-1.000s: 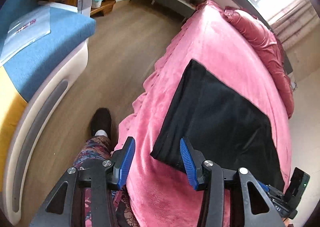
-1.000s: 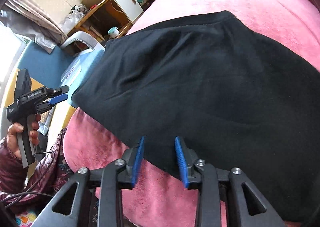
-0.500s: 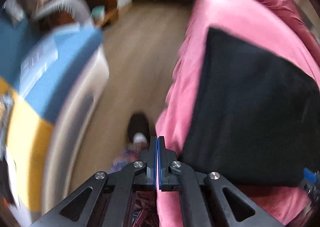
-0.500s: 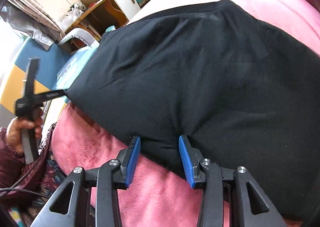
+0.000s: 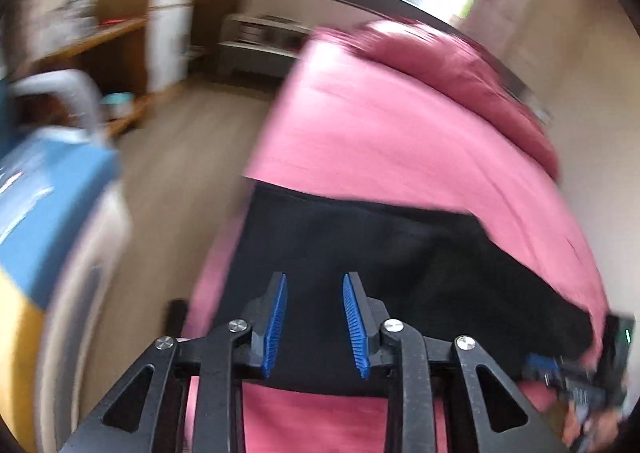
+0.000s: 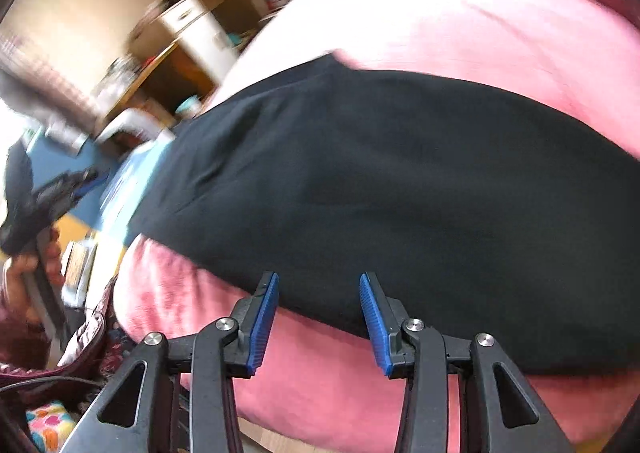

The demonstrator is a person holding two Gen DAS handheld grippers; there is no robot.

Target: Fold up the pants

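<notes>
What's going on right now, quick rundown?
Left tool open, right tool open, both empty. Black pants lying folded on pink bed, near edge between both tools' fingers. Nothing in the way.

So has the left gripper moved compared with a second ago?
Yes. The left gripper has swung rightward over the black pants; earlier it straddled the pink bed's edge beside the floor.

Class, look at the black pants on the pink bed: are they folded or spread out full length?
Folded. The black pants lie as one compact block on the pink bed, with no separate legs showing.
</notes>
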